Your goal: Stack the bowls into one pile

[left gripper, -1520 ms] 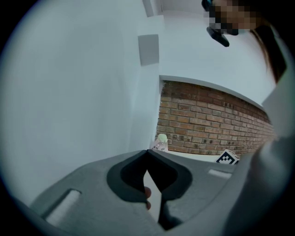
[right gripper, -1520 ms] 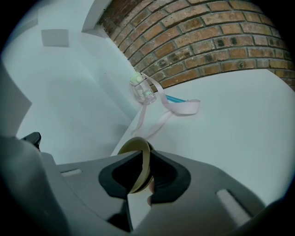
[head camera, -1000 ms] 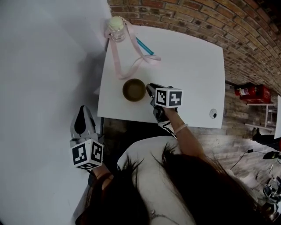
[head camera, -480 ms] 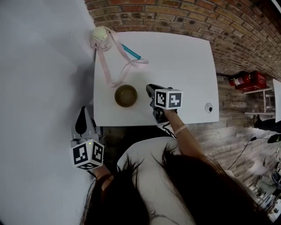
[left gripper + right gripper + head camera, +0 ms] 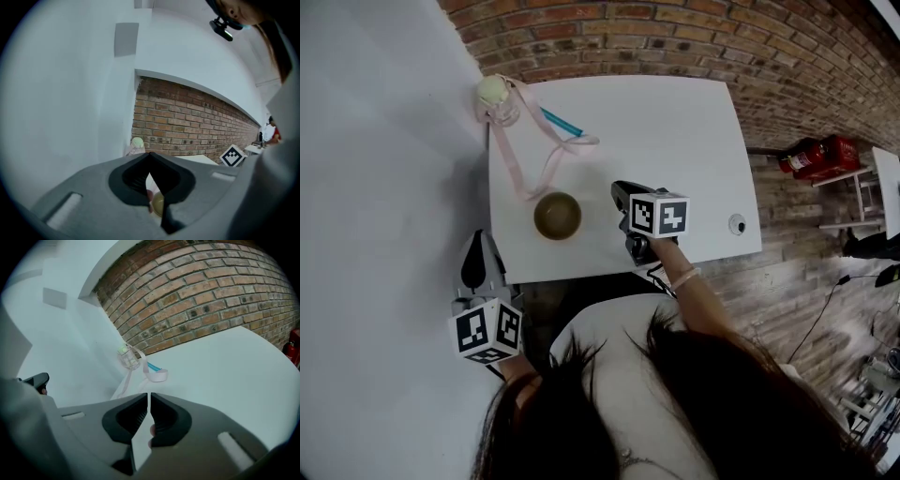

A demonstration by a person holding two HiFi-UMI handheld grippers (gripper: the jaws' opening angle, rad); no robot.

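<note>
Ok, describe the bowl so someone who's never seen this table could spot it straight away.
Start at the white table against the brick wall. Near its left corner closest to the person sits a round olive-brown bowl, just past the end of the pink strap trailing from the clear bottle. It is the only dish on the tabletop.

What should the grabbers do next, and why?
Probably draw the right gripper back off the table: only one bowl shows there, with nothing else to stack in view, and both it and the left gripper are shut and empty.
</note>
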